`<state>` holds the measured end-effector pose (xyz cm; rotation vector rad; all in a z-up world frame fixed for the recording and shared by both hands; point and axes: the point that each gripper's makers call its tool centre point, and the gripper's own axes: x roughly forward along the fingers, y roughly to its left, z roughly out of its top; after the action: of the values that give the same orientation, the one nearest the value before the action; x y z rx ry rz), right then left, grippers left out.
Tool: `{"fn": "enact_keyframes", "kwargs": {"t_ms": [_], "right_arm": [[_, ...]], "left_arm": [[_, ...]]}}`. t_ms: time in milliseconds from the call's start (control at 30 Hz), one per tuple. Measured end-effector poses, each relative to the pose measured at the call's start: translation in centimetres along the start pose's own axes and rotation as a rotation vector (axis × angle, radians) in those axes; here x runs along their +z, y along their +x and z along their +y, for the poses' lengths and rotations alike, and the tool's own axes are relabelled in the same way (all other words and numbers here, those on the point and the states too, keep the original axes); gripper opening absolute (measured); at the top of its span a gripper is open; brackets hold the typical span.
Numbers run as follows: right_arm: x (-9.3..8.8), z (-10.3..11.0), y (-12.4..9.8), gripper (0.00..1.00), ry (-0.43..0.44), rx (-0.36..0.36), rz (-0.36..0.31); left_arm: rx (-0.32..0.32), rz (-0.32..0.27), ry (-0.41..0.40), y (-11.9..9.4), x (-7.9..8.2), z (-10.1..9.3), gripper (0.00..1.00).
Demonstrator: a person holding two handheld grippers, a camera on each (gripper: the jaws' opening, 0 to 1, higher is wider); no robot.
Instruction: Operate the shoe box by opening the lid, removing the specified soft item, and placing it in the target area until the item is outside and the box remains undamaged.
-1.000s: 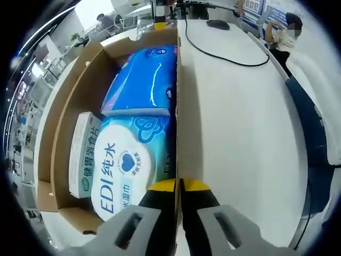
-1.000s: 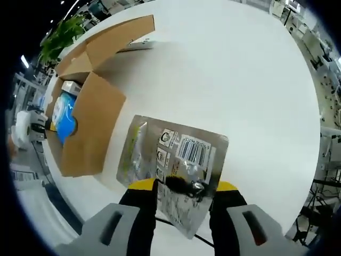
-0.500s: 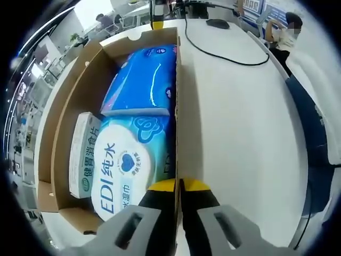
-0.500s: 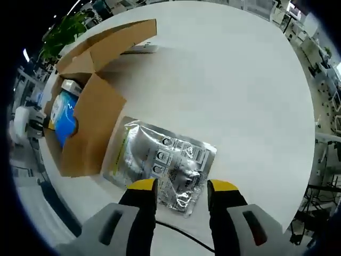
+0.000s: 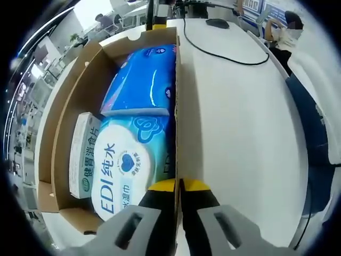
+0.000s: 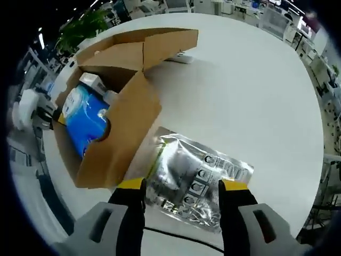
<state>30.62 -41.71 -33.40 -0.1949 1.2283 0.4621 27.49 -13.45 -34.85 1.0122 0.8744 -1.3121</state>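
The open cardboard shoe box point(image 5: 64, 106) holds a blue soft pack point(image 5: 144, 80), a white wet-wipes pack point(image 5: 125, 165) and a small white-and-green carton point(image 5: 82, 154). My left gripper point(image 5: 178, 186) is shut on the top edge of the box's right side wall. In the right gripper view a silver foil pouch point(image 6: 197, 178) lies flat on the white table, just beside the box's outer wall point(image 6: 122, 133). My right gripper point(image 6: 182, 192) stands open over the pouch's near edge, with its jaws apart on either side. The box's lid flaps point(image 6: 149, 48) are folded back.
A black cable point(image 5: 224, 53) and a mouse point(image 5: 218, 24) lie on the far part of the white table point(image 5: 240, 133). A seated person point(image 5: 290, 37) is at the table's far right. A thin black cable point(image 6: 176, 234) runs near my right jaws. Bare table spreads right of the pouch point(image 6: 256, 106).
My right gripper has opened and let go of the silver pouch, which now lies on the table by the box. The left gripper has kept its hold on the box wall.
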Motion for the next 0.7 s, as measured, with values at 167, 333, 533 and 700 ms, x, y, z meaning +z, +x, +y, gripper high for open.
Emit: {"fn": "enact_keyframes", "kwargs": {"t_ms": [167,333,533,700], "right_arm": [[-0.1,-0.1,0.8,0.58,0.009,-0.012,-0.002],[-0.2,-0.7,1.5,0.58,0.001,-0.048,0.001],[-0.4,-1.5,2.2,0.56,-0.046,-0.063,0.016],[-0.6,-2.5,2.5,0.55,-0.107,-0.074,0.028]], "left_arm": [[-0.003,0.001,-0.001,0.0,0.0,0.0,0.01],[-0.006,0.002,-0.003,0.1,0.0,0.1,0.01],[-0.005,0.002,-0.003,0.0,0.0,0.0,0.01],[-0.006,0.003,-0.005,0.1,0.0,0.1,0.01]]}}
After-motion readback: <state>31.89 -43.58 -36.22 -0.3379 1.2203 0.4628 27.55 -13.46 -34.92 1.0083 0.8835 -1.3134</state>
